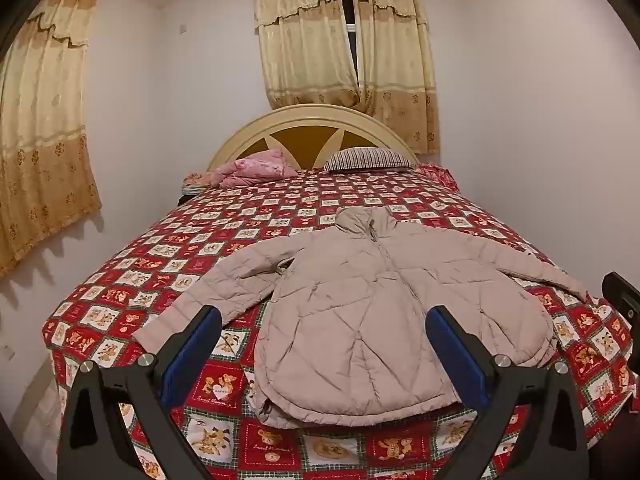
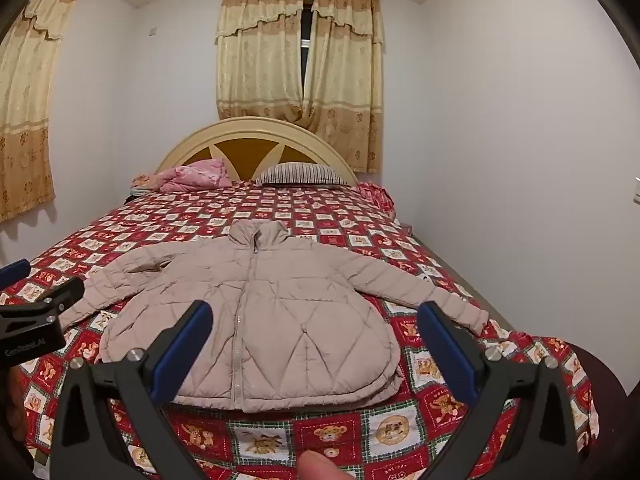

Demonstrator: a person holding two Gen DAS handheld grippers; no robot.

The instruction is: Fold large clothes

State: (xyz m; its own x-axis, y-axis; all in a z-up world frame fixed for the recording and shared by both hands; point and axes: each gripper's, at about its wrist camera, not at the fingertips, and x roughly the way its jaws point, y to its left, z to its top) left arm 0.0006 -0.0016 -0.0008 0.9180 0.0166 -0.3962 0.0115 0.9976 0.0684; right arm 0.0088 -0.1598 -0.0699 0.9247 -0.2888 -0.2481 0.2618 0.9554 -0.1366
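A beige quilted puffer jacket [image 1: 360, 300] lies flat and zipped on the bed, collar toward the headboard, both sleeves spread out to the sides. It also shows in the right wrist view [image 2: 272, 304]. My left gripper [image 1: 324, 320] is open and empty, held above the jacket's hem near the foot of the bed. My right gripper [image 2: 314, 316] is open and empty, also above the hem. The left gripper's body shows at the left edge of the right wrist view [image 2: 36, 312]. The right gripper's body shows at the right edge of the left wrist view [image 1: 624, 300].
The bed has a red patchwork teddy-bear cover [image 1: 200, 256]. A pink quilt [image 1: 248, 168] and a striped pillow [image 1: 368, 159] lie by the cream headboard [image 1: 312, 120]. Curtains [image 1: 344, 48] hang behind. White walls stand close on both sides. A fingertip [image 2: 316, 466] shows at the bottom.
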